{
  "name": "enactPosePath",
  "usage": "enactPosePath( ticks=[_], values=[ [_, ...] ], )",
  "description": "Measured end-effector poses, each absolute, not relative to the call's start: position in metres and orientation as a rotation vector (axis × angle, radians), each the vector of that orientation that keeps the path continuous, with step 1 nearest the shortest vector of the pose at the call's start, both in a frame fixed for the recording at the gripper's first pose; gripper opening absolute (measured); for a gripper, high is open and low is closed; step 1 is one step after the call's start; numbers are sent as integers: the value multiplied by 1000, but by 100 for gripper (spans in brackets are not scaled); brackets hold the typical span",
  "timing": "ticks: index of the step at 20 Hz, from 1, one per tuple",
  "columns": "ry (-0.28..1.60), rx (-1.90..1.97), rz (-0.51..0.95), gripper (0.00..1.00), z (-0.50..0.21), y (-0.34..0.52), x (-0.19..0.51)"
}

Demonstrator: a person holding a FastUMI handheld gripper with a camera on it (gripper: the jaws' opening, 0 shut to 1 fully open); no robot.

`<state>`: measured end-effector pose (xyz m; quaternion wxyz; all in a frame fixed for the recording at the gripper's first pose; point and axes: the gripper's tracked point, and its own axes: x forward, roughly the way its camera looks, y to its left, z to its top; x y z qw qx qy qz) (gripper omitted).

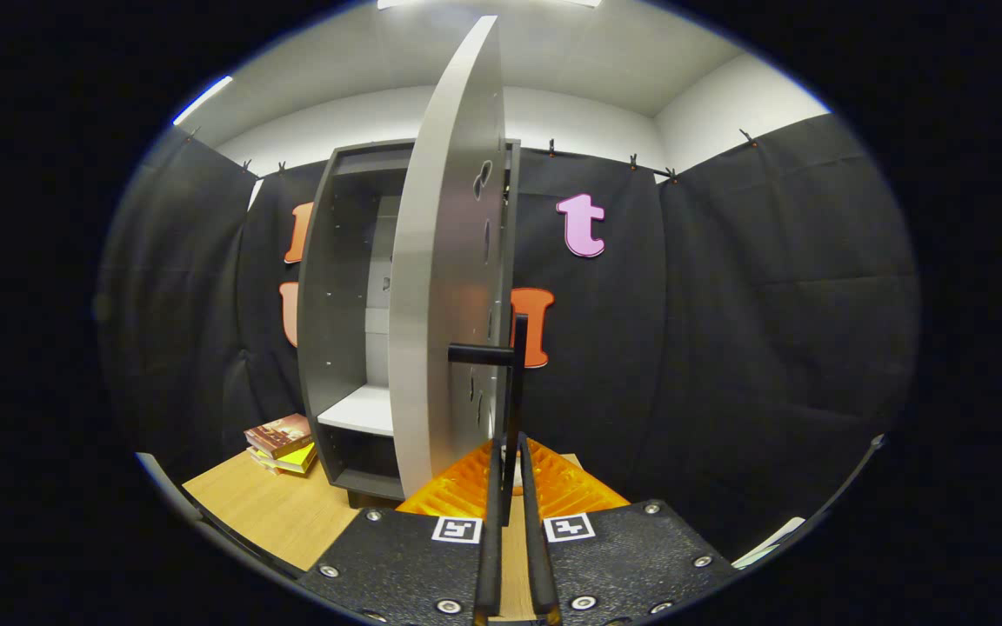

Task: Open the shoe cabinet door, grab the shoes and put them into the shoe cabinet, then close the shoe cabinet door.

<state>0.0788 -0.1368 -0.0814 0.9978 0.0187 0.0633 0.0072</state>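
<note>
Tool (511, 465) level, fingers pinched on black door handle (514, 382); cabinet door (444, 278) swung open edge-on; shoe cabinet (336, 287) beyond

Wooden table (266, 513): shoe cabinet (353, 313), book stack (282, 443).

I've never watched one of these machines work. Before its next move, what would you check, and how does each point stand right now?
1. Claw closed on the door handle: ok, both fingers pinch the handle's vertical bar.
2. Cabinet door opened: ok, it stands swung out, edge toward the camera.
3. Shelf free for shoes: ok on the visible part.
4. Shoes located: cannot tell.
5. Books out of the door's path: ok, they lie beside the cabinet on the table.
</note>
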Motion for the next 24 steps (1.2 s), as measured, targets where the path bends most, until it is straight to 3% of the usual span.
enactPosePath(
  ticks=[14,17,22,24],
  values=[
    [105,87,30,18,-73,-153,44],
    [105,66,36,29,-68,-136,27],
    [157,51,64,70,-77,-88,8],
    [174,35,68,74,-82,-68,5]
  ],
)
